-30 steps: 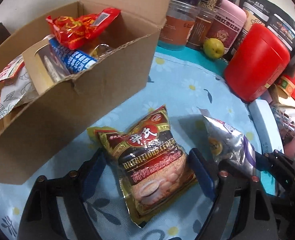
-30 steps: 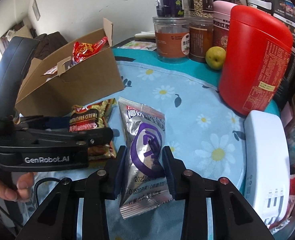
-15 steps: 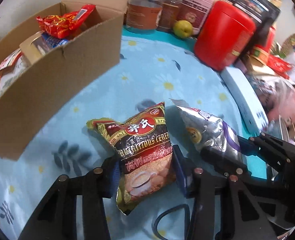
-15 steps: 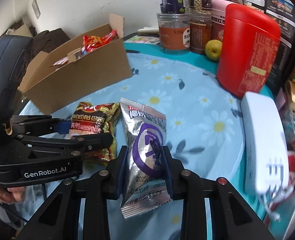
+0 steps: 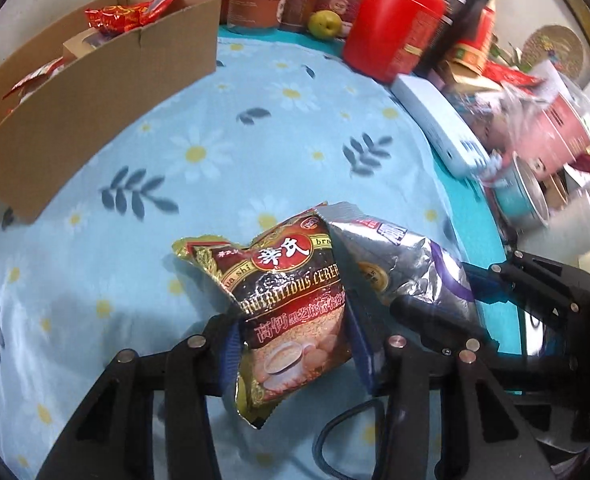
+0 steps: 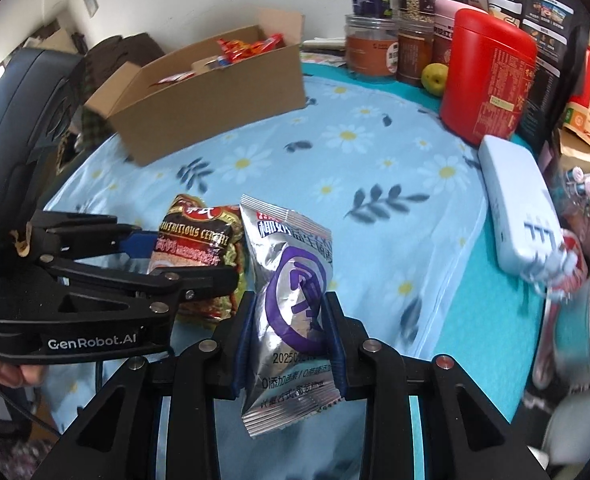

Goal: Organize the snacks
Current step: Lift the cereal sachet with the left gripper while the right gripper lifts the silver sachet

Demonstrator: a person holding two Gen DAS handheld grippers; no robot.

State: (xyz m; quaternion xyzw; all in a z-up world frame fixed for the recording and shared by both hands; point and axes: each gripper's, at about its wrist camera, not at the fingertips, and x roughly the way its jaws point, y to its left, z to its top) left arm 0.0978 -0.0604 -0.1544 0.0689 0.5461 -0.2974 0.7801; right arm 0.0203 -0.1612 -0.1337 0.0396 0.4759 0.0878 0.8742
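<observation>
over the floral cloth (image 5: 255, 128), left hand-held gripper (image 5: 295, 344) clamping cereal packet (image 5: 295, 312), right hand-held gripper (image 6: 291, 336) clamping silver packet (image 6: 291, 304)

Glossy foil pkts (image 6: 295, 292), matt cardboard box (image 6: 215, 92), soft cloth cover (image 5: 255, 128)

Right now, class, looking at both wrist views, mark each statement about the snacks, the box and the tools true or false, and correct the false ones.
1. The left tool grips a brown cereal packet. True.
2. The right tool is empty. False: it is shut on a silver packet.
3. The cardboard box already holds snacks. True.
4. The red canister lies on its side. False: it stands upright.
5. A green fruit sits inside the box. False: it sits by the jars, beside the red canister.
</observation>
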